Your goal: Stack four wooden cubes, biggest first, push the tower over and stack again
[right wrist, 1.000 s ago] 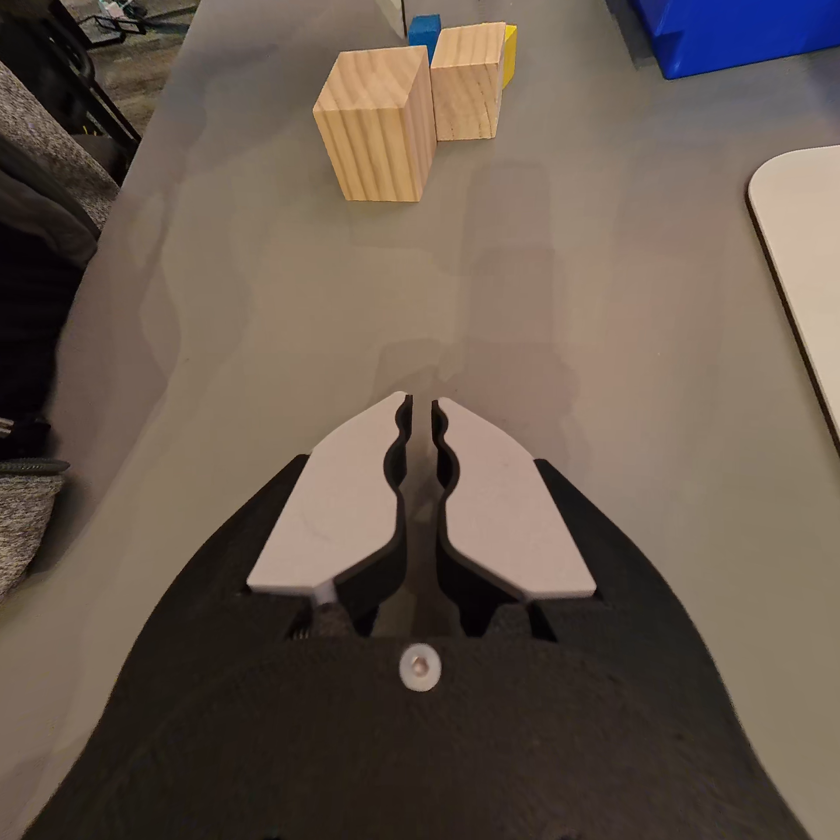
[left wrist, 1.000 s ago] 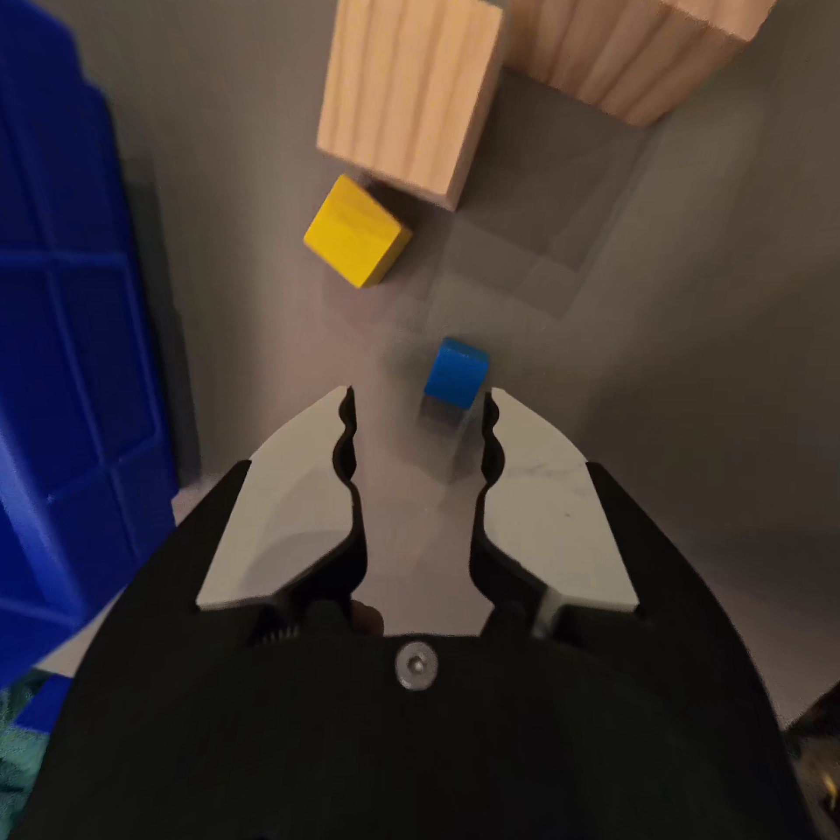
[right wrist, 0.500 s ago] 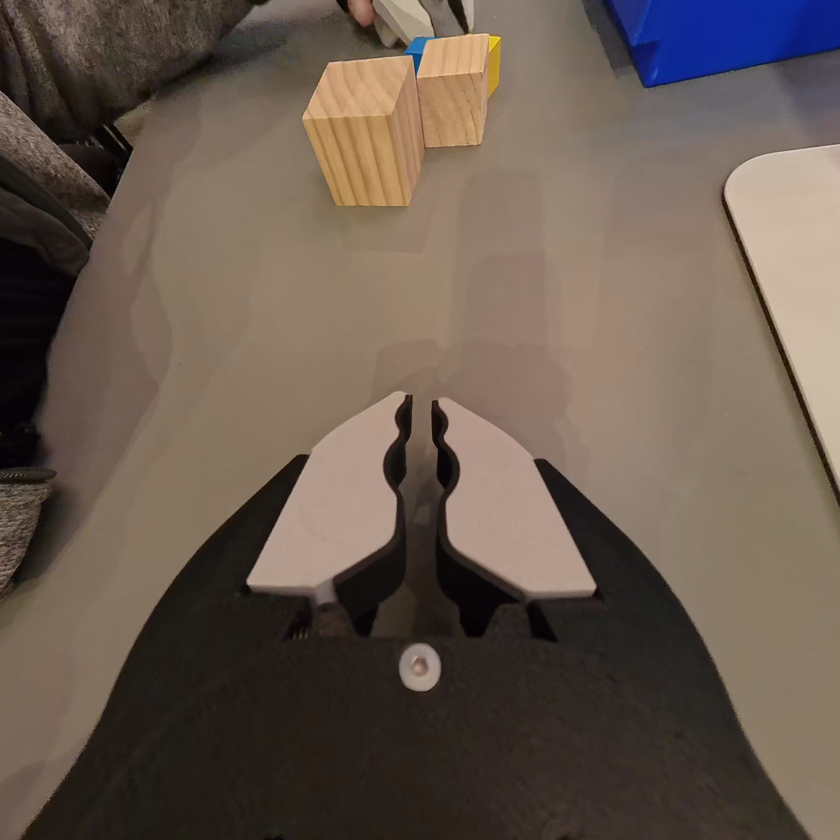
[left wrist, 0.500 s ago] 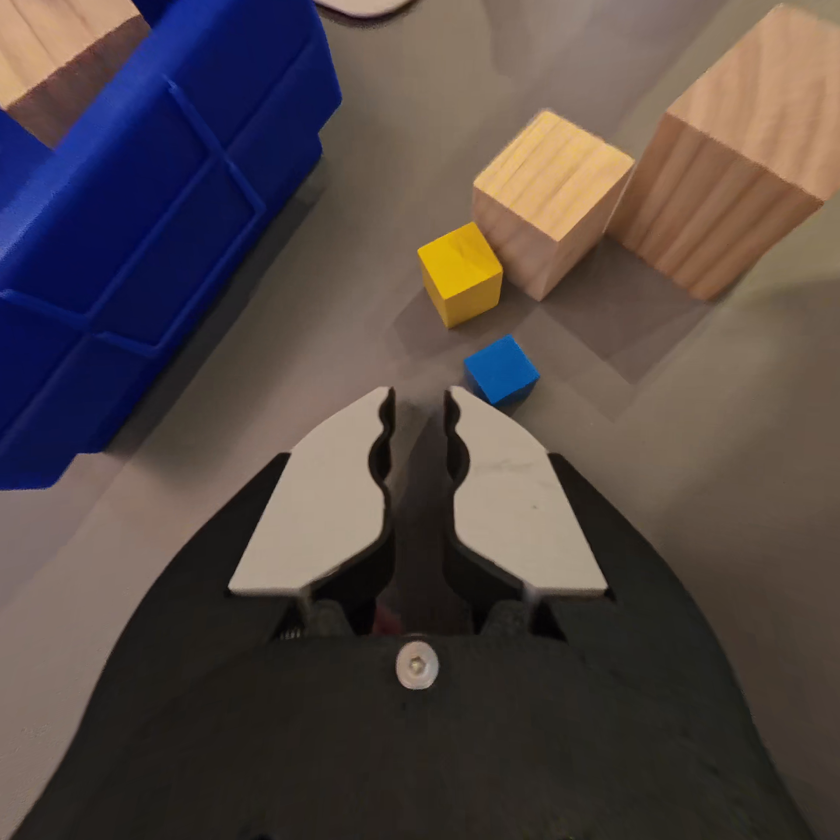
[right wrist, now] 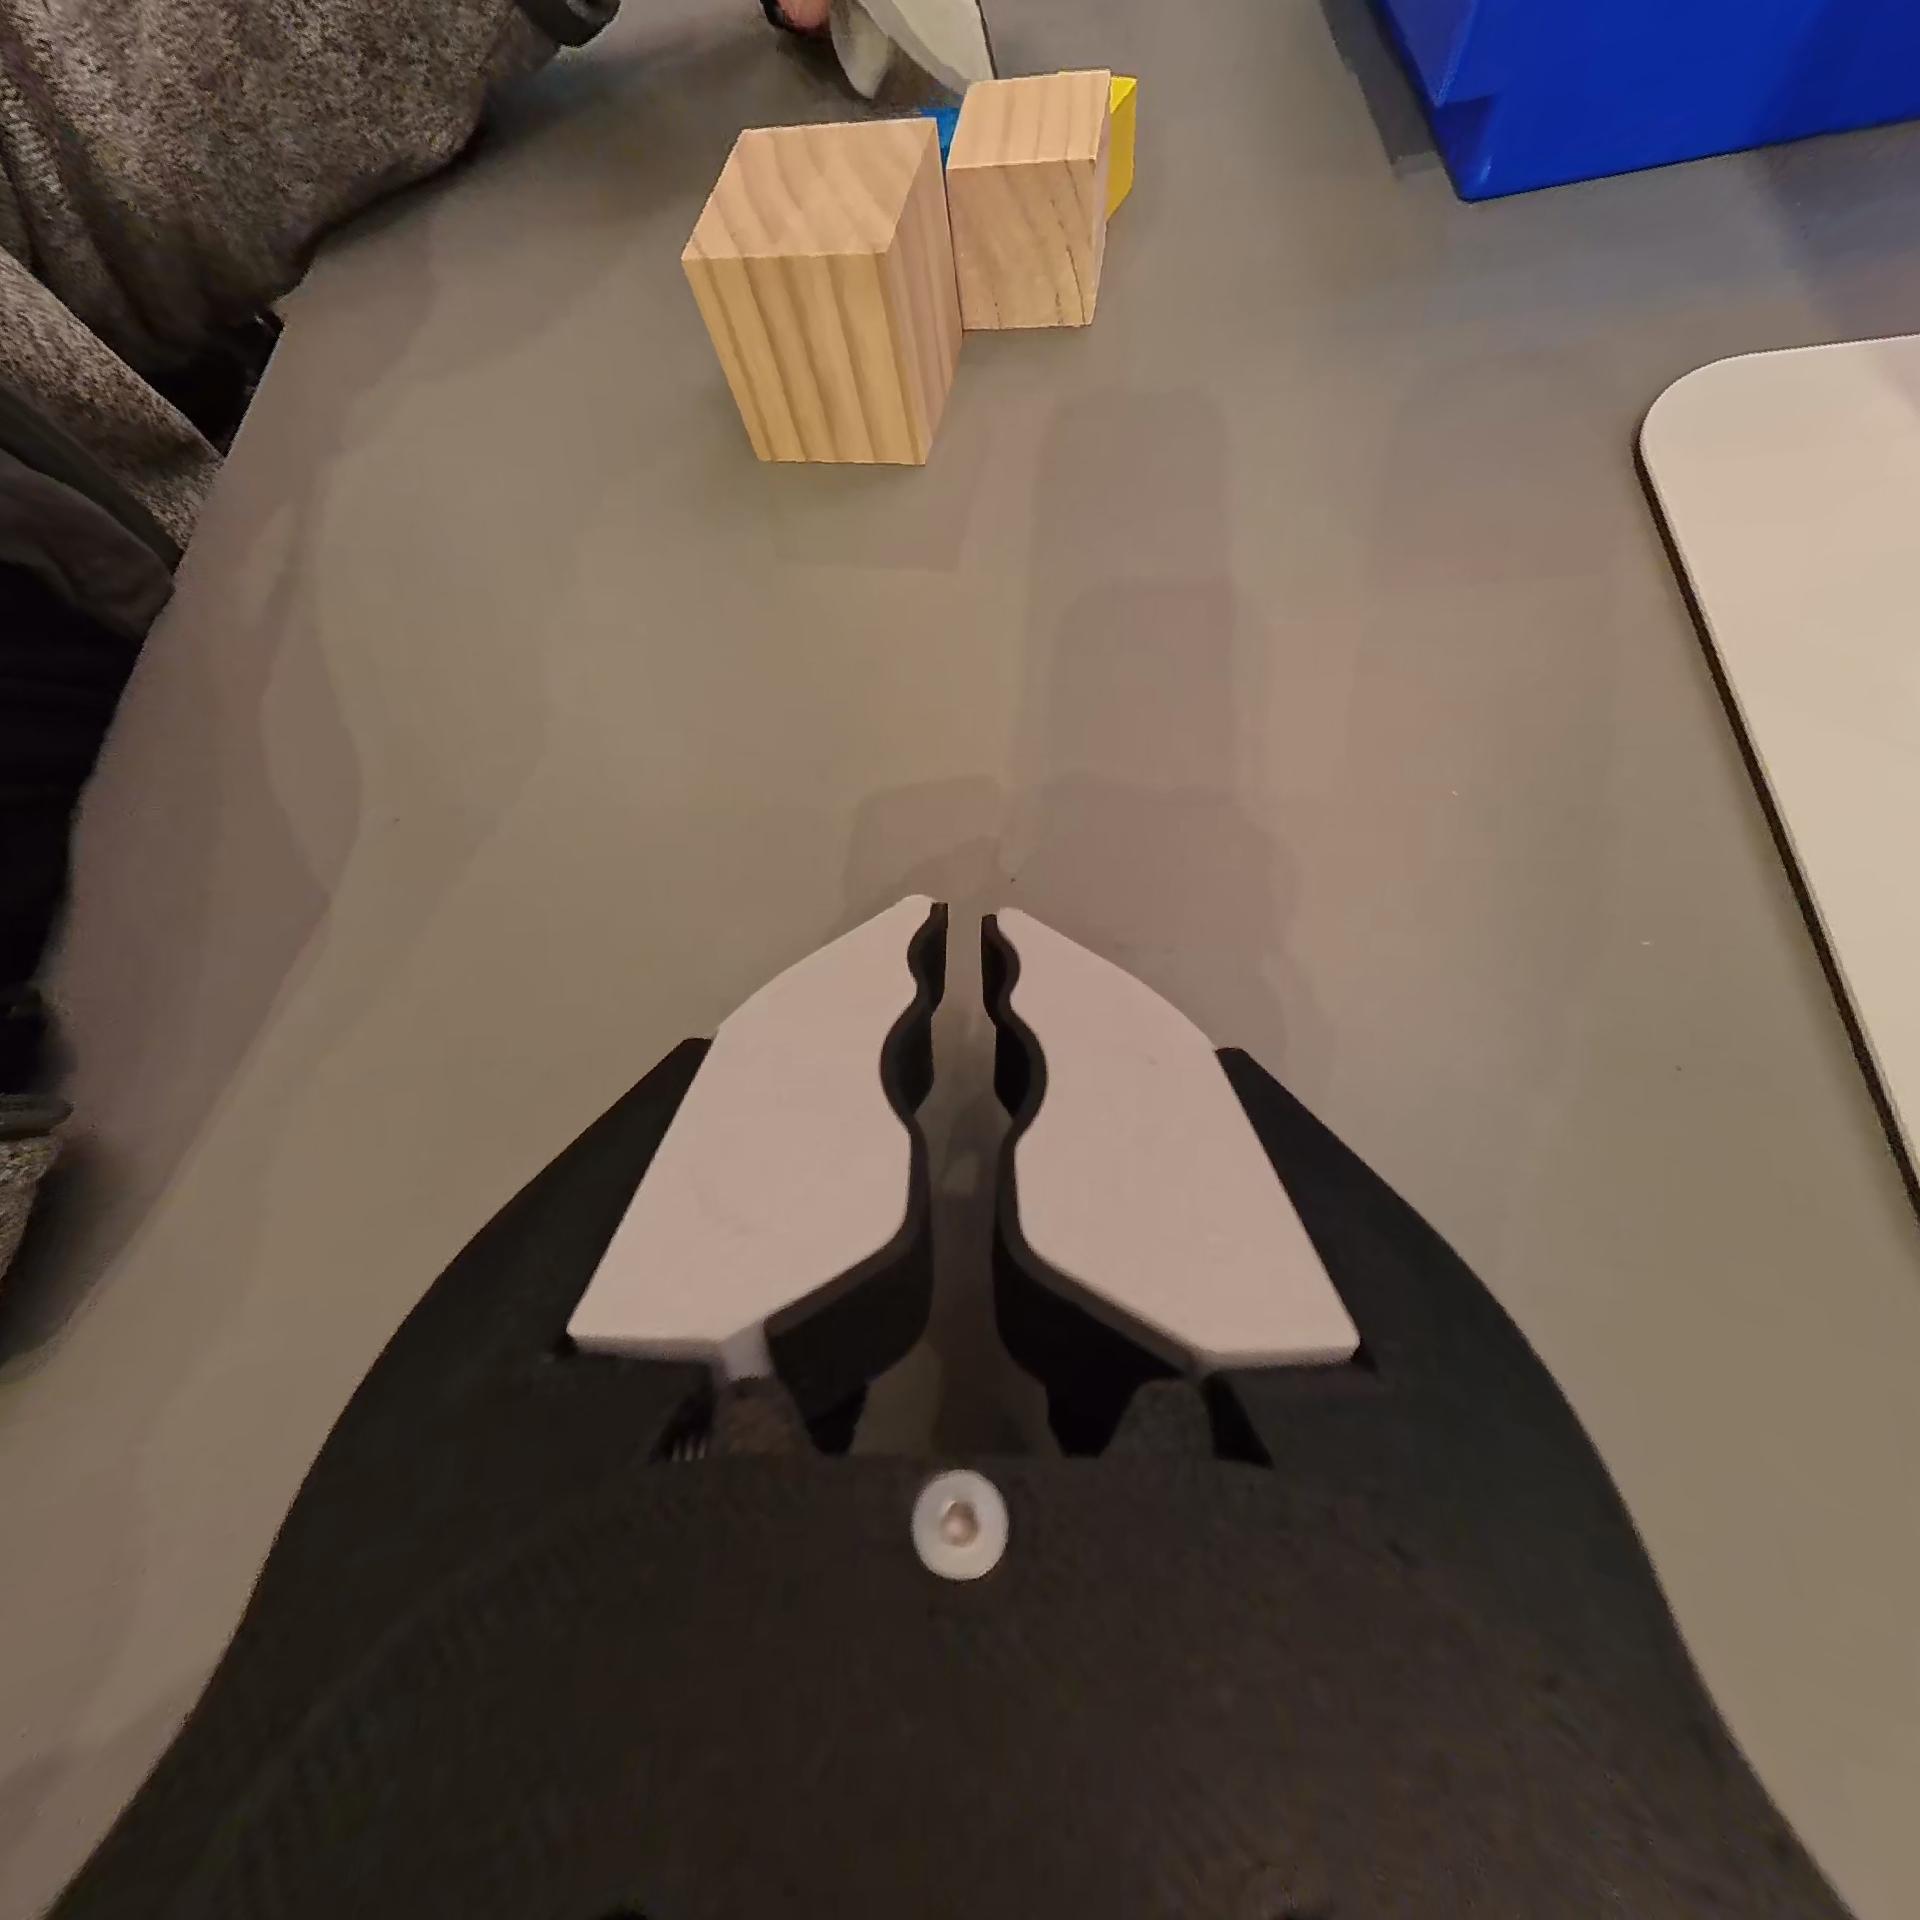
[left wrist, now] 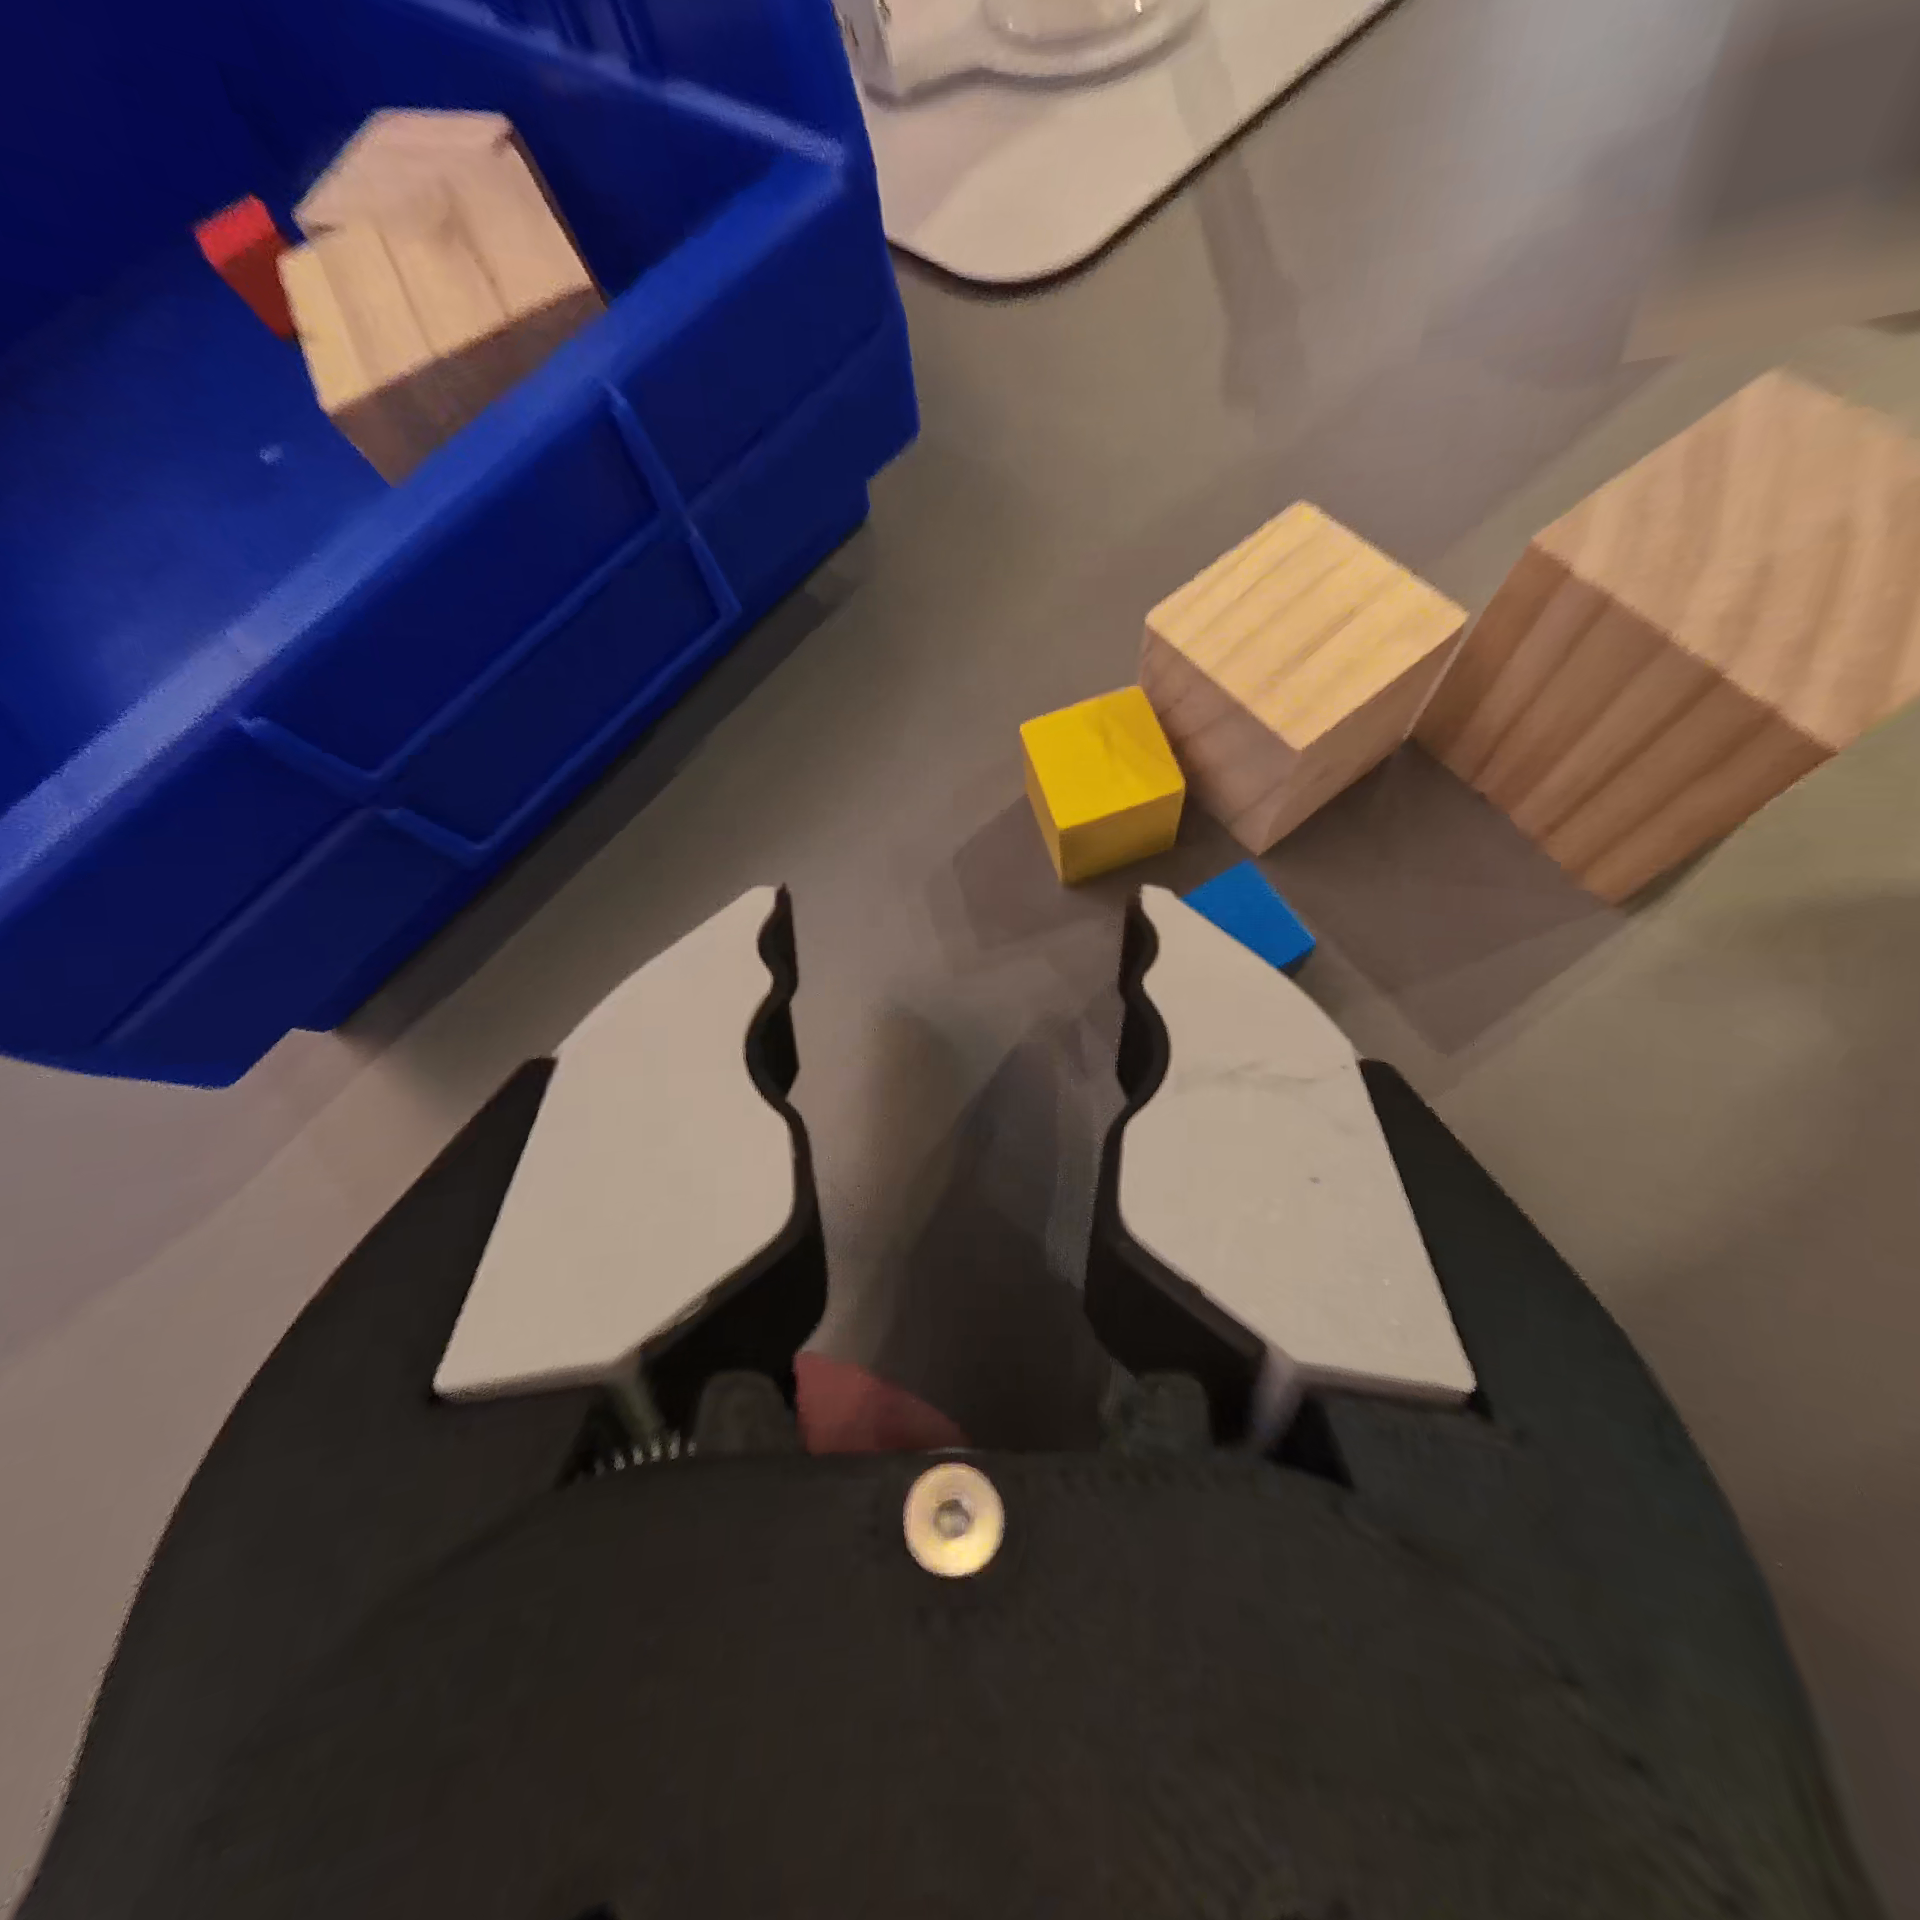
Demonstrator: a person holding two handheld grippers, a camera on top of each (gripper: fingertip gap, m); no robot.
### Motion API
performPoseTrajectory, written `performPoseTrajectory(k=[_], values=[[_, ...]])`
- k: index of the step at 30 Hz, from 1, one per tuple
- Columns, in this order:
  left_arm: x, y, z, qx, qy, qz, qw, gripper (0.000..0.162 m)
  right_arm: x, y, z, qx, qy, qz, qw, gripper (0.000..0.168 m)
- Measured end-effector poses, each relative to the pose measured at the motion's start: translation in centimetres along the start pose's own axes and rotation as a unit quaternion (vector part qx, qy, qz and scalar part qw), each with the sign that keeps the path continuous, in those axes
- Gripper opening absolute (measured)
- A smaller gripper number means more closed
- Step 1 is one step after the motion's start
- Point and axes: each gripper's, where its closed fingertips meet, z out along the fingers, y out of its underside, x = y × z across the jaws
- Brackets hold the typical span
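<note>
Four cubes sit unstacked at our two o'clock; our left gripper [left wrist: 956, 909] is spread, right gripper [right wrist: 964, 912] nearly pressed together, so we should square up on the biggest cube [left wrist: 1704, 644] first.

Both tools are the same build: the left gripper [left wrist: 956, 920] has a broad matte black body with a grainy printed look, flaring into two wings. Pale grey plates cap each of its fingers [left wrist: 665, 1143], with wavy black pads along the inner edges. There's a silver screw [left wrist: 953, 1535] dead centre and a small coil spring [left wrist: 644, 1447] tucked at the finger root. The right gripper [right wrist: 964, 914] matches, with its own round screw [right wrist: 959, 1525]. A mottled grey knitted sleeve [right wrist: 208, 135], probably fleece, sits at the edge.
</note>
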Motion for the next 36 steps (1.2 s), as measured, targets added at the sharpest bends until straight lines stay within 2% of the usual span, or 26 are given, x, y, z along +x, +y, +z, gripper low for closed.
performPoseTrajectory(k=[3,6,10,20,23,29,30,33,36], values=[[0.3,-0.6,-0.4,0.015,-0.009,0.000,1.000,0.059,0.0,0.0,-0.1,0.002,0.000,0.000,1.000,0.006],[0.5,-0.7,-0.3,0.014,-0.030,0.020,0.999,0.034,0.0,-0.1,-0.1,0.003,0.001,-0.002,1.000,0.006],[0.2,-2.1,-0.5,0.053,-0.042,0.019,0.998,0.025,0.1,-0.1,-0.2,0.005,0.007,-0.010,1.000,0.004],[0.7,-2.8,-0.4,0.073,-0.048,0.001,0.996,0.069,0.7,-0.1,-0.6,0.012,0.024,-0.016,1.000,0.003],[1.0,-2.9,-1.3,0.086,-0.028,0.005,0.996,0.070,0.7,0.0,-0.5,0.008,0.026,-0.017,0.999,0.003],[2.4,-2.3,-0.7,0.065,0.011,0.034,0.997,0.047,0.7,0.0,-0.6,0.009,0.023,-0.012,1.000,0.003],[2.5,-2.3,-0.4,0.063,0.014,0.033,0.997,0.049,0.7,0.0,-0.6,0.009,0.023,-0.012,1.000,0.003],[2.4,-1.0,0.6,0.011,0.010,0.041,0.999,0.068,0.7,0.0,-0.6,0.009,0.022,-0.011,1.000,0.003],[3.0,-0.3,0.6,-0.017,0.026,0.033,0.999,0.070,0.7,0.0,-0.6,0.009,0.022,-0.013,1.000,0.003]])
